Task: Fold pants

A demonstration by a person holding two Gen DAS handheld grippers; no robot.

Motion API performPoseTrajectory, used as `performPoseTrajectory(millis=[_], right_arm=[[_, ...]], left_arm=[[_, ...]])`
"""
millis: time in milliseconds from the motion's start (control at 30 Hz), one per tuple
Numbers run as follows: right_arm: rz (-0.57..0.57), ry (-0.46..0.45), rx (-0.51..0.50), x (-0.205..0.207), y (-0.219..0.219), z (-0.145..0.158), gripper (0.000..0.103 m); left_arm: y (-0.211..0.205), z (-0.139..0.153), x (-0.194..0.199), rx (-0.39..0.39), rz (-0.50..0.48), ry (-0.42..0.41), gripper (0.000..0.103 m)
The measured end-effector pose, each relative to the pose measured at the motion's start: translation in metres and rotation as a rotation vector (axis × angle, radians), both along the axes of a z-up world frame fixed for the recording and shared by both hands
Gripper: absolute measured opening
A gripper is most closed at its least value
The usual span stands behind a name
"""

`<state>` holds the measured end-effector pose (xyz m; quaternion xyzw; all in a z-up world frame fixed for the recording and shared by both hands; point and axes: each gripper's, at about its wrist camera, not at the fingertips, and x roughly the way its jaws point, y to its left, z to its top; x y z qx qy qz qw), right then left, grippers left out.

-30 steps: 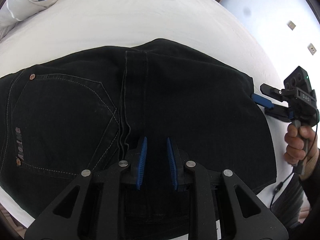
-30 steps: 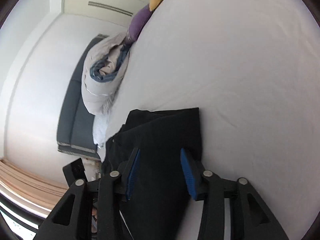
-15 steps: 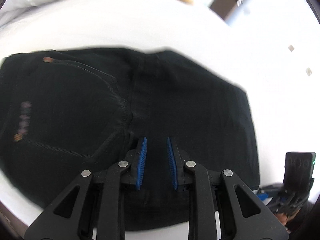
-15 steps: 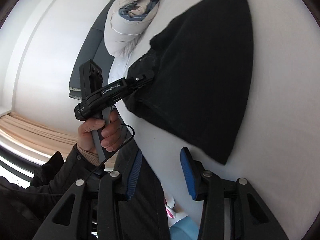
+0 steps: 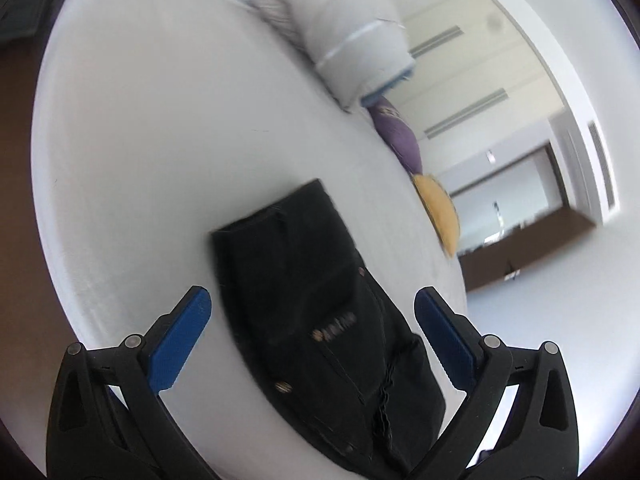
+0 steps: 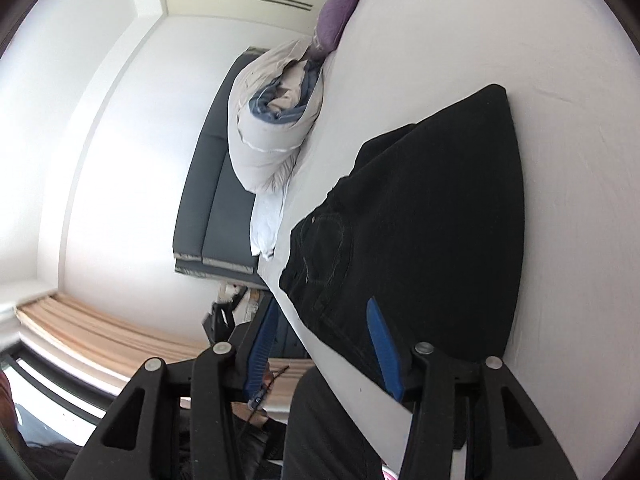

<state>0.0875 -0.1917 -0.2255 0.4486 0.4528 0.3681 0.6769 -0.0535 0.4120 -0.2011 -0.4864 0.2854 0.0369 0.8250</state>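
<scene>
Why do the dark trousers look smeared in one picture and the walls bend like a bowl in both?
Left wrist view: motion blur smears the trousers and rolled duvet. Right wrist view: sharper, trousers crisp. Both: the fisheye lens curves the straight walls, with dark corners.

Pants on the bed, bedding behind them

I see the folded pants (image 6: 432, 216) lying on the bed (image 6: 500, 40) near its edge. Behind them, the rolled duvet (image 6: 272, 136) rests along the far side, with two cushions (image 6: 334, 20) beside it and the headboard (image 6: 216, 208) beyond.
</scene>
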Motion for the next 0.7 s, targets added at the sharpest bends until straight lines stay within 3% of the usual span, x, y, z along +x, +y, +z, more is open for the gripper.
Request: performPoseTrajectory(millis=[67, 233, 367, 467, 700], right_arm=[[-0.007, 0.020, 0.016, 0.005, 0.002, -0.001, 0.051], [-0.013, 0.060, 0.039, 0.010, -0.001, -0.010, 0.051], [-0.020, 0.083, 0.040, 0.007, -0.007, -0.019, 0.051], [-0.024, 0.101, 0.039, 0.013, 0.000, -0.025, 0.051], [-0.025, 0.114, 0.041, 0.014, -0.002, -0.033, 0.051]], left_arm=[[0.011, -0.016, 0.004, -0.085, 0.005, 0.004, 0.103], [0.011, -0.054, 0.022, -0.165, -0.040, 0.040, 0.103], [0.026, -0.071, 0.029, -0.251, -0.004, 0.021, 0.103], [0.025, -0.079, 0.042, -0.257, -0.025, 0.036, 0.102], [0.031, -0.055, 0.065, -0.237, -0.096, 0.075, 0.099]])
